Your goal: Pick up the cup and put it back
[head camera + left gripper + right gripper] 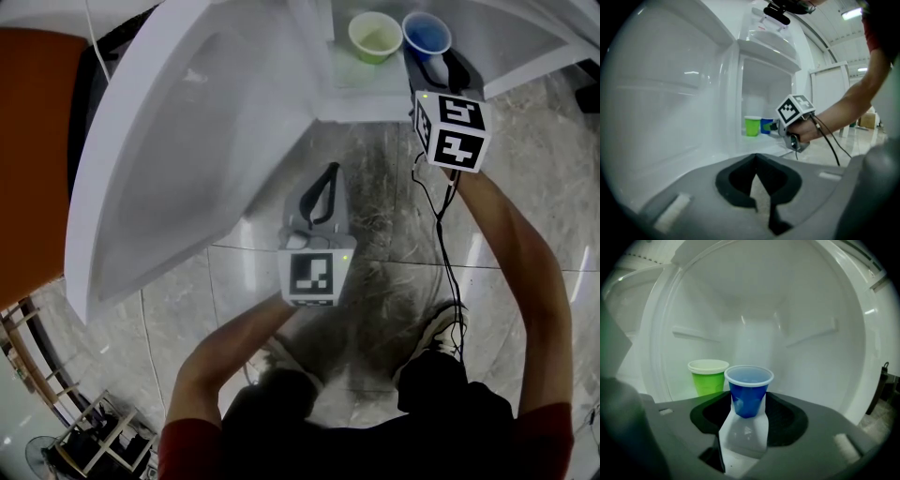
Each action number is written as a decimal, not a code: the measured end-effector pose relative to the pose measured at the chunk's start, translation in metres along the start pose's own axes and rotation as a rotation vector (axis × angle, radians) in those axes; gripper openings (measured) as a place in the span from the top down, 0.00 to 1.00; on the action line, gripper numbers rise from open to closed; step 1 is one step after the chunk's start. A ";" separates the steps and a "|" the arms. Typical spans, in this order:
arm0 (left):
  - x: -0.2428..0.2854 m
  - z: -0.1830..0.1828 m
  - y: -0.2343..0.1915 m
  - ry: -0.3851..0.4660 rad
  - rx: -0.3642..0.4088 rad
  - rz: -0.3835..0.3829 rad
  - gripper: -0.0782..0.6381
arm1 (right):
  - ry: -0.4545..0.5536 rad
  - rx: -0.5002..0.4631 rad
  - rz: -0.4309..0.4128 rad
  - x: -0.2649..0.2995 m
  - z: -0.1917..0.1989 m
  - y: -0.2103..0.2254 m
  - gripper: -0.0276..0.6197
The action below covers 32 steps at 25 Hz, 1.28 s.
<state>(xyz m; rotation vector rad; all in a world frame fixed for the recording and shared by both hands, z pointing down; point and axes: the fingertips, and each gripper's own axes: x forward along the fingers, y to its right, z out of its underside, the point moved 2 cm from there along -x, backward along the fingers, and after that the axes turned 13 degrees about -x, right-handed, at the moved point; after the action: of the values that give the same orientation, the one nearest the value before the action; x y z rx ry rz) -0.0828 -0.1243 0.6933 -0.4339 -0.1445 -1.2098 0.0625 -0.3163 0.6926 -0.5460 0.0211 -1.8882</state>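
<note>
Closest to the person, the left gripper (330, 173) hangs low over the tiled floor (394, 244), in front of the open fridge door (187, 159). Its 2 jaws are pressed together with nothing between them, so it has no part in the job at this moment. Further out, the right arm is stretched towards the fridge, and the right gripper (749, 401) reaches onto the shelf (352, 75). Its jaws sit on either side of the blue cup (748, 385) and pinch its lower half, with the pads meeting the cup wall on both sides. The cup is upright at the front of the shelf, and I cannot tell whether its base rests on the shelf or rides just above it. Just beside it and slightly further in stands a green cup (708, 376), close but apparently not touching. Behind the 2 cups is the white back wall (754, 319) of the fridge. I judge the step in hand to be the grip at the shelf. If the lift is next, it calls for a straight, level rise that stays clear of the green cup. If the cup is being put back, the jaws need to spread gently and the gripper should draw straight back without dragging the cup.
</note>
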 end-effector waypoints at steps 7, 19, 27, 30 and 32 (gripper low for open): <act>0.001 0.002 0.003 -0.010 0.011 0.007 0.89 | -0.039 -0.020 -0.055 0.001 0.007 -0.008 0.60; -0.004 -0.003 0.003 0.006 0.008 0.001 0.89 | -0.071 -0.018 -0.085 -0.017 0.021 -0.019 0.60; -0.008 -0.009 0.005 0.019 0.023 0.004 0.89 | -0.077 -0.045 -0.110 -0.045 0.033 -0.023 0.60; -0.009 -0.011 0.006 0.016 0.032 0.009 0.89 | -0.084 -0.040 -0.128 -0.056 0.038 -0.028 0.60; -0.010 -0.013 0.008 0.020 0.030 0.009 0.89 | -0.096 -0.034 -0.143 -0.063 0.044 -0.032 0.60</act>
<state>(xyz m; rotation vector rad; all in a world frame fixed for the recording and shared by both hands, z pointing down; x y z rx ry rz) -0.0811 -0.1184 0.6756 -0.3954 -0.1432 -1.2015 0.0687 -0.2376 0.7176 -0.6761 -0.0494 -2.0015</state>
